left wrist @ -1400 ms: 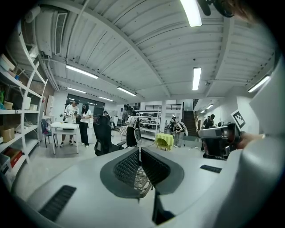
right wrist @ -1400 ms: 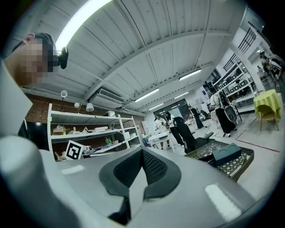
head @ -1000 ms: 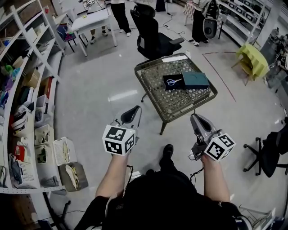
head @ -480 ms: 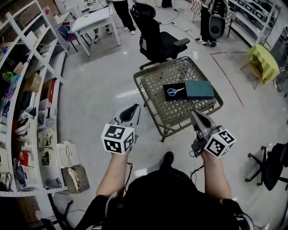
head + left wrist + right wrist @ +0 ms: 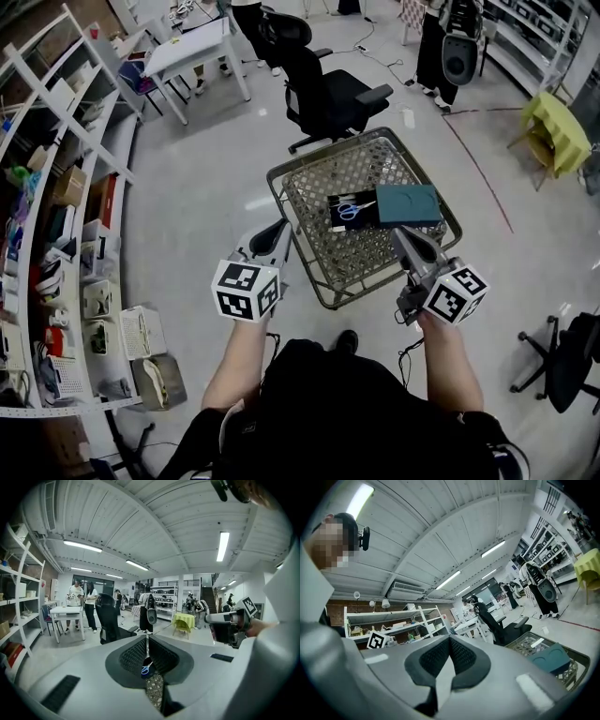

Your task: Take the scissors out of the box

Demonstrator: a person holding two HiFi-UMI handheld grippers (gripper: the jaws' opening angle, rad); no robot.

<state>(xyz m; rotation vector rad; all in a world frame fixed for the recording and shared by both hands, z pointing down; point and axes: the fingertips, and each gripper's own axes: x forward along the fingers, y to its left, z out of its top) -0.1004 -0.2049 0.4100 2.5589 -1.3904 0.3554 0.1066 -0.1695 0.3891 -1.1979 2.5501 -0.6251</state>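
A: Black ribbed pads first: how do the jaws of the left gripper (image 5: 147, 641) stand?
B: Pressed together at the tips, with nothing pinched. Through the slit under them, low in the middle of its view, the blue-handled scissors (image 5: 146, 669) show.
A: And the right gripper (image 5: 450, 641)?
B: The same: jaws together, holding nothing. The teal lid (image 5: 551, 658) sits at the lower right of its view.
A: Where are the scissors in the head view?
B: Just above centre, lying in the open black box (image 5: 336, 222) on the lattice-top table (image 5: 323, 291). The lid touches the box on its right side.
A: Are the grippers near it?
B: Both are held in the air short of the box. The left one's tip is at the table's left rim, and the right one's is just below the lid.
A: And around that?
B: A black office chair (image 5: 333, 89) above the table, shelves (image 5: 56, 187) down the left edge, a yellow-green covered table (image 5: 553, 127) at the right edge.
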